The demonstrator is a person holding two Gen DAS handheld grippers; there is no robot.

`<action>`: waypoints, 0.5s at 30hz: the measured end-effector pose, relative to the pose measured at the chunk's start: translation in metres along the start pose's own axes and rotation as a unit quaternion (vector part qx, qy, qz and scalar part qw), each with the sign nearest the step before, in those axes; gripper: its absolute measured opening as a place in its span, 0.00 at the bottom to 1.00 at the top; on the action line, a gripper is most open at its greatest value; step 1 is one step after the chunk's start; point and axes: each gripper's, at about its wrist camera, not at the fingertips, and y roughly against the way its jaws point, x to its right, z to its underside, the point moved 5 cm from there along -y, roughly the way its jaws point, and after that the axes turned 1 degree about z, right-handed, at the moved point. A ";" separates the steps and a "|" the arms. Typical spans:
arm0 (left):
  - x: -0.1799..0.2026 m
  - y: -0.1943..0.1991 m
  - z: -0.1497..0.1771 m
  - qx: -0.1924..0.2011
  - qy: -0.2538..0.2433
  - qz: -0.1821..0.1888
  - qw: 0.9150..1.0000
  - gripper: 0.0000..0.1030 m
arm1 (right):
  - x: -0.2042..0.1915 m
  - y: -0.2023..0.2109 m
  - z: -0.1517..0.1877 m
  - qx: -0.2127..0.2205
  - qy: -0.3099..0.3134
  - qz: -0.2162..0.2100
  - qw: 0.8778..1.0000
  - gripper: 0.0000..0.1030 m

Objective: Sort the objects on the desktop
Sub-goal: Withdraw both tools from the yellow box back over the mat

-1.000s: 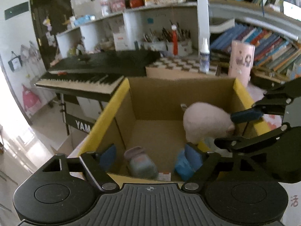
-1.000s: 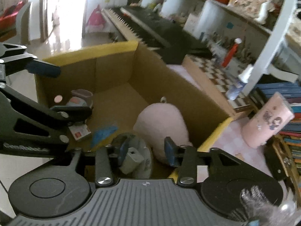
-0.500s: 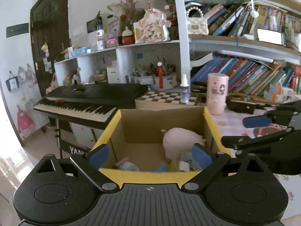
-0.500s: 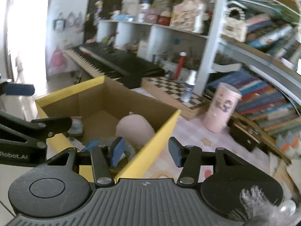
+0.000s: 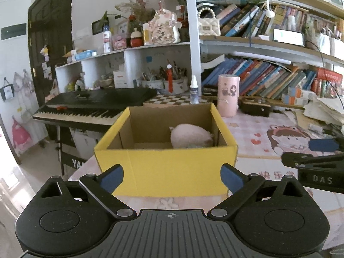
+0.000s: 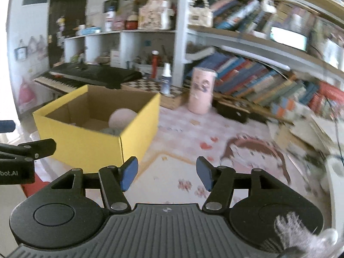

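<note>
Both tools were empty. The left gripper (image 5: 172, 177) stood with its jaws spread wide, facing the near wall of the yellow cardboard box (image 5: 172, 172). The right gripper (image 6: 164, 174) was likewise spread, above the patterned desk mat (image 6: 187, 148), just right of the box corner.

The pink plush toy (image 5: 190, 136) lay inside the box, against its right wall; a grey item beside it was only partly visible.

Probable hazards:
- The box looked light, so a low approach by either gripper could push it toward the desk edge at the keyboard (image 5: 86, 111) side
- The pink cylindrical container (image 6: 201, 90) and spray bottle (image 6: 166, 80) stood upright behind the box, and a sweeping reach could topple them
</note>
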 end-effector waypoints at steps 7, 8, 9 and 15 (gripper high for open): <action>0.014 0.018 0.019 -0.008 -0.014 0.025 1.000 0.96 | 0.008 0.039 0.036 -0.009 -0.045 0.046 0.998 0.64; 0.017 0.020 0.021 -0.009 -0.017 0.028 0.999 0.96 | 0.009 0.044 0.041 -0.011 -0.049 0.051 0.997 0.65; 0.019 0.021 0.023 -0.011 -0.019 0.031 0.999 0.97 | 0.009 0.049 0.045 -0.012 -0.053 0.056 0.997 0.67; 0.033 0.030 0.033 -0.016 -0.027 0.033 0.999 1.00 | 0.019 0.069 0.064 -0.020 -0.082 0.085 0.993 0.77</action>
